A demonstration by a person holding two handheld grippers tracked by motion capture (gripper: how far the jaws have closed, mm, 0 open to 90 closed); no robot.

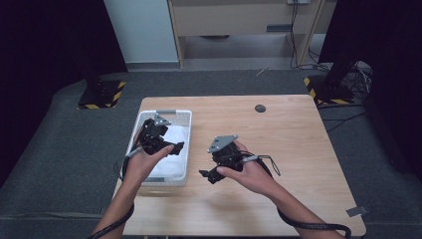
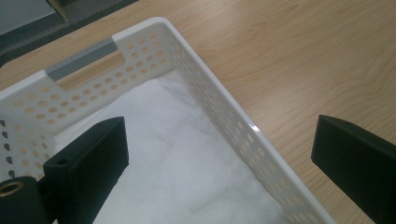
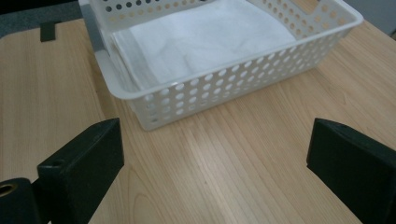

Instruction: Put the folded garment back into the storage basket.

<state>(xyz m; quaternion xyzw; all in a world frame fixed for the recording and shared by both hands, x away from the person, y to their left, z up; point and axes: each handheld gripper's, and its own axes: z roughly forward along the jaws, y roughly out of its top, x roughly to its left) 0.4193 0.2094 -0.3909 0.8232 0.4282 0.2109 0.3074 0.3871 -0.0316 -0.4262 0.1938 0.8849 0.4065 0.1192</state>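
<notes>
My left gripper (image 1: pixel 171 148) hangs raised, jaws spread wide — my left hand (image 1: pixel 142 164) wrapped round it. My right gripper (image 1: pixel 208 174) points left, jaws wide apart too — my right hand (image 1: pixel 249 174) grips it, forearm angled inward.

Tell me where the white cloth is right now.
The white cloth lies folded inside the white basket at the table's left side in the high view, under the open left gripper.

A lab-like recording room: black curtains (image 1: pixel 45 45), hazard-striped stand bases (image 1: pixel 102 94), loose cables (image 1: pixel 358 74), grey carpet (image 1: pixel 64 149).
</notes>
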